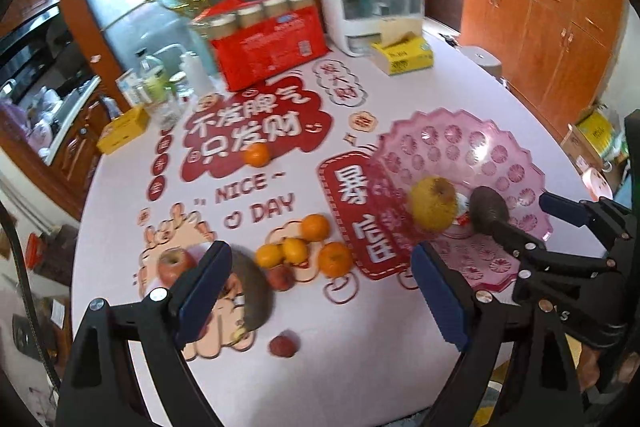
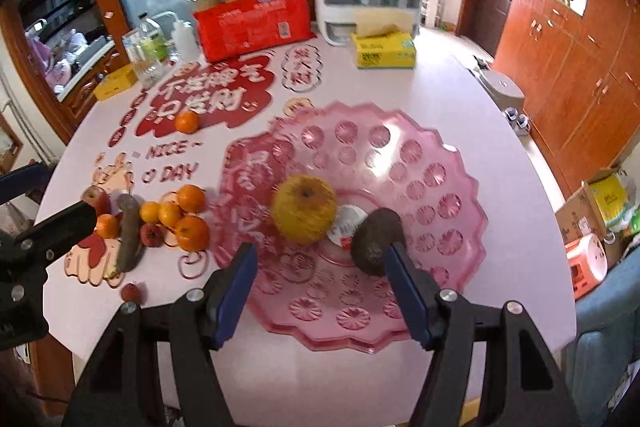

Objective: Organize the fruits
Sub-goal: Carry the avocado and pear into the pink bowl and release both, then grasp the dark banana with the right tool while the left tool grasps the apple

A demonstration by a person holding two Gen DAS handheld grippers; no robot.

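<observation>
While both claws hang released, two fruits are seen in the pink tray (image 2: 440, 155)
A loose orange (image 1: 335, 259) near the table's (image 1: 360, 339) near edge is judged next for the left gripper (image 1: 320, 291); right gripper (image 2: 324, 291) idle

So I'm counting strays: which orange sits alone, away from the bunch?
The orange on the red sign sticker, above "NICE DAY". The others cluster by the apple, left of the pink plate.
</observation>
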